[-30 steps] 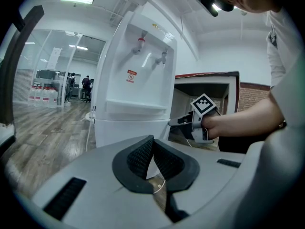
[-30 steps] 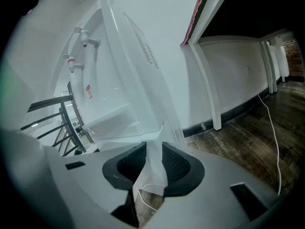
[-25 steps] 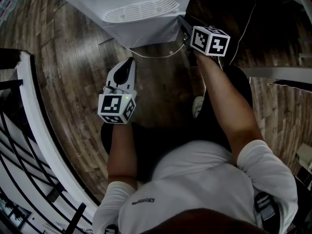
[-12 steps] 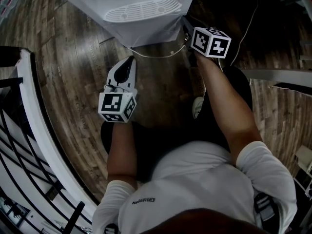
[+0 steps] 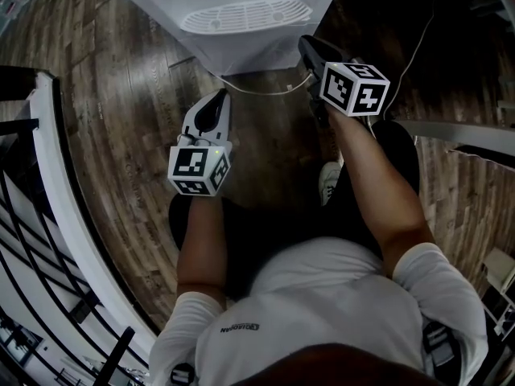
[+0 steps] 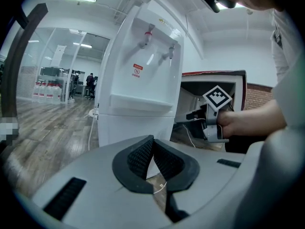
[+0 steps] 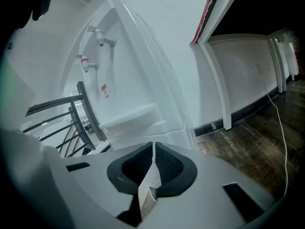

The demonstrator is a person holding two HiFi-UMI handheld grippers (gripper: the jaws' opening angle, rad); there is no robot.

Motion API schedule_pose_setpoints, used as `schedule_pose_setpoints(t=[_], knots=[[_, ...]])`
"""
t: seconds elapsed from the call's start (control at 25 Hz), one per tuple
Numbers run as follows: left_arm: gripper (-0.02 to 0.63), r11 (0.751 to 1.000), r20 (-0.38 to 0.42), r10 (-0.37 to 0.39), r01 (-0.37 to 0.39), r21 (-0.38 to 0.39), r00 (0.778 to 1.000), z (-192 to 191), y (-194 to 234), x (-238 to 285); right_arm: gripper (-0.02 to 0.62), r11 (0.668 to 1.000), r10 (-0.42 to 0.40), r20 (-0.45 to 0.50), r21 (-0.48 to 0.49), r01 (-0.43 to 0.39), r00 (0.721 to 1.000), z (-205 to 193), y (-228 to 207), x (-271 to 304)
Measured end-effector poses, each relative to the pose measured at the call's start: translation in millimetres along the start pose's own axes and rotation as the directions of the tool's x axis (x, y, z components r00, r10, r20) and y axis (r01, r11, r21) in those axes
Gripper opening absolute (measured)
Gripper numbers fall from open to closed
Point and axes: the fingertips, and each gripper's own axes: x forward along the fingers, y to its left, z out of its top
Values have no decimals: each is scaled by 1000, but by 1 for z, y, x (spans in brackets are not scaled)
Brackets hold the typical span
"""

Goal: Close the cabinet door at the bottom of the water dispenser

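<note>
Showing, at left, the left gripper (image 5: 216, 104) held out on a straight forearm. It aims slightly downward at the water dispenser (image 5: 241, 18) and stops short of it; its jaws meet at the tips and hold nothing. At right, the right gripper (image 5: 308, 48) reaches to the dispenser's lower right corner. Its jaws have just been closing and pinch the cabinet door (image 7: 150, 174), whose thin white edge stands upright between them, facing that gripper.

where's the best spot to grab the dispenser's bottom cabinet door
Its thin free edge, met edge-on: the cabinet door is a flat sheet, slim enough for a pinch. The right tongs have just been closing on exactly that edge.
</note>
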Motion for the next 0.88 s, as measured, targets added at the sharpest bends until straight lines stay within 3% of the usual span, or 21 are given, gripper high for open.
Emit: schedule_pose_setpoints(t=[0.24, 0.36, 0.64, 0.88], knots=[[-5, 1000, 7, 10, -10, -8, 1000, 3, -2, -5, 32, 996, 84, 1, 38, -84, 996, -4, 32, -4], [-5, 999, 16, 48, -48, -17, 999, 9, 6, -10, 29, 990, 143, -10, 8, -143, 990, -11, 58, -3], [-5, 989, -9, 102, -101, 110, 995, 58, -7, -35, 25, 966, 240, -66, -80, -245, 969, -2, 108, -36], [-5, 992, -79, 105, -99, 74, 991, 127, -37, -80, 25, 961, 264, -163, -38, -274, 951, 41, 141, -90]])
